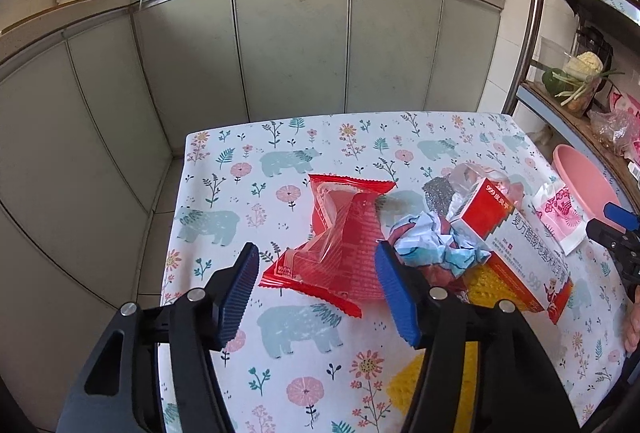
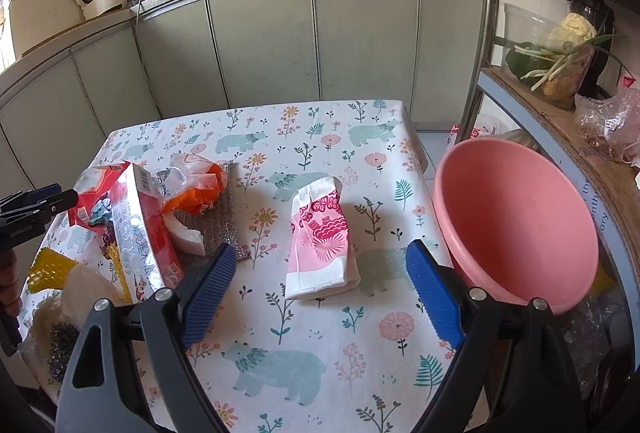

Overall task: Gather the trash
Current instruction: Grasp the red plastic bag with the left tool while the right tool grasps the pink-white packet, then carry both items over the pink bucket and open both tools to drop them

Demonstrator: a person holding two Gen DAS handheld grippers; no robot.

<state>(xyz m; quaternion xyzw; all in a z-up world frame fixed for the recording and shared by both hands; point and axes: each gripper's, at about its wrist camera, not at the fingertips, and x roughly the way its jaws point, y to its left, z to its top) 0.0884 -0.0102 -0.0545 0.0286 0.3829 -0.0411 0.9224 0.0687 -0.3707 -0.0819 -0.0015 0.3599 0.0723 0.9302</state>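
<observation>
A red plastic wrapper (image 1: 340, 233) lies on the flowered tablecloth (image 1: 280, 161), between the fingers of my left gripper (image 1: 317, 249), which stands open around it; the pads do not press on it. To its right sit crumpled paper (image 1: 432, 245) and a red and white medicine box (image 1: 516, 237). In the right wrist view a pink and white paper packet (image 2: 320, 233) lies just ahead of my right gripper (image 2: 322, 247), which is open and holds nothing. A pink basin (image 2: 516, 217) leans at the table's right edge.
A silver scouring pad (image 2: 220, 217), an orange wrapper (image 2: 200, 193), yellow mesh (image 2: 48, 267) and steel wool (image 2: 60, 349) crowd the table's left side. Grey cabinets (image 1: 288, 45) stand behind the table. A rack with vegetables (image 2: 560, 61) stands to the right.
</observation>
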